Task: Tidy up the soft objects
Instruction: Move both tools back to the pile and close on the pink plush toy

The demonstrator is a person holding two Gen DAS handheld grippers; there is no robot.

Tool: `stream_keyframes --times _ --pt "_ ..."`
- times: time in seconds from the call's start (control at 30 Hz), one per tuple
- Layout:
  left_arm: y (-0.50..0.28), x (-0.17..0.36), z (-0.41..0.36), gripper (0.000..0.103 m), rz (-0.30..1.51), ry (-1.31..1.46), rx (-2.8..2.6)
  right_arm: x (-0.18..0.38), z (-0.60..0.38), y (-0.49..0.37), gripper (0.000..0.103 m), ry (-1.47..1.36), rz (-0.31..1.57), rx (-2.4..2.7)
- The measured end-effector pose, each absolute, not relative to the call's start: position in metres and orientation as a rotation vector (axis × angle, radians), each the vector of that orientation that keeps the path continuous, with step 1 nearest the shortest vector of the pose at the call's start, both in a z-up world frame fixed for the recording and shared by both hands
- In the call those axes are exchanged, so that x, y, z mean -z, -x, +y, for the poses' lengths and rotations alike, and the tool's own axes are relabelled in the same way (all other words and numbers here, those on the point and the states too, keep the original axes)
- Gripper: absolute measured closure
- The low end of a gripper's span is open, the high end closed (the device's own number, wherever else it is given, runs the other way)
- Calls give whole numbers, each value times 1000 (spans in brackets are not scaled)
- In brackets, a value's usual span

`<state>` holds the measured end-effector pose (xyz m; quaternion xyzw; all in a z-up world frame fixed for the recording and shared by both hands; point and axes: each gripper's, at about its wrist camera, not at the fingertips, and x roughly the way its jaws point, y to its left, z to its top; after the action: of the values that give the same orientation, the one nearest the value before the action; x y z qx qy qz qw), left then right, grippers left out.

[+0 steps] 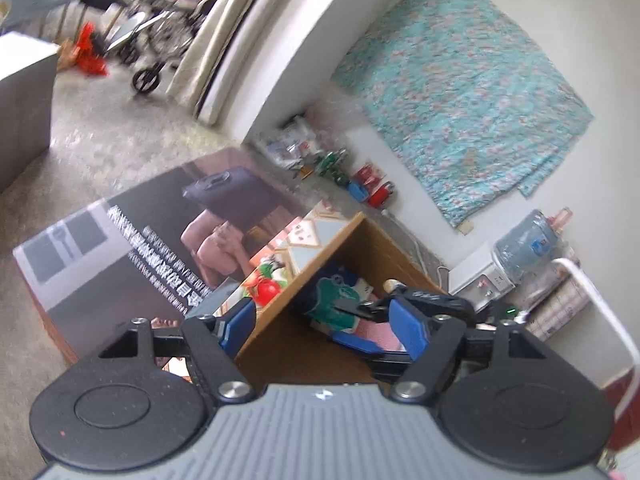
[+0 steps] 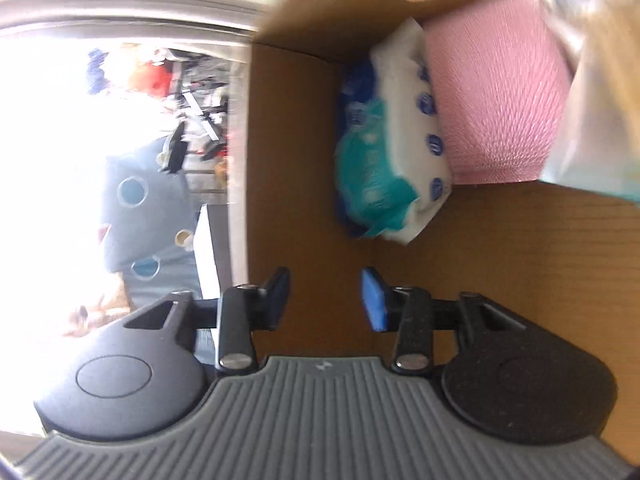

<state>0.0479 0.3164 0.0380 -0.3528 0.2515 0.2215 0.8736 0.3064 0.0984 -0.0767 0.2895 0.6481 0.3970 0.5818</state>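
Note:
An open cardboard box [image 1: 304,260] fills the lower middle of the left wrist view. Inside it lie a white, teal and blue tissue pack [image 1: 334,296] and a pink soft pack [image 1: 378,334]. My left gripper [image 1: 324,326] is open and straddles the box's near wall without pressing on it, one finger outside and one inside. My right gripper [image 1: 354,322] reaches into the box beside the packs. In the right wrist view, the right gripper [image 2: 326,300] is open and empty above the cardboard floor [image 2: 520,260]. The tissue pack [image 2: 392,160] and pink pack [image 2: 496,112] lie ahead of it.
A printed flap [image 1: 160,240] spreads left of the box. A water dispenser with its bottle [image 1: 524,248], cans and clutter [image 1: 340,168] and a teal floral cloth [image 1: 460,92] line the wall. A wheelchair [image 1: 160,40] stands far left. A blurred pale package [image 2: 580,80] leans at the box's right.

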Motion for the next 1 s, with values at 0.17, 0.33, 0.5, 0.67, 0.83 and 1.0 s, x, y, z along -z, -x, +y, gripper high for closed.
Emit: stream_keyframes --times 0.17,0.33,0.5,0.67,0.83,1.0 --pt "-35 -64 261 8 485 562 -319 -4 11 -277 42 -571 1311 -1046" --pt "-22 -74 191 0 444 409 -106 -67 -126 -250 28 -397 1077 -927" --pt "-18 -65 131 0 434 369 83 -90 -263 -202 27 -283 926 -665" --pt "-18 -48 75 0 466 338 226 -76 -351 -146 27 -295 865 -491" --pt "-15 -24 20 0 508 286 334 -34 -401 -91 27 -341 863 -394" --pt "-12 4 -30 0 549 223 406 4 -429 -67 27 -412 885 -352"
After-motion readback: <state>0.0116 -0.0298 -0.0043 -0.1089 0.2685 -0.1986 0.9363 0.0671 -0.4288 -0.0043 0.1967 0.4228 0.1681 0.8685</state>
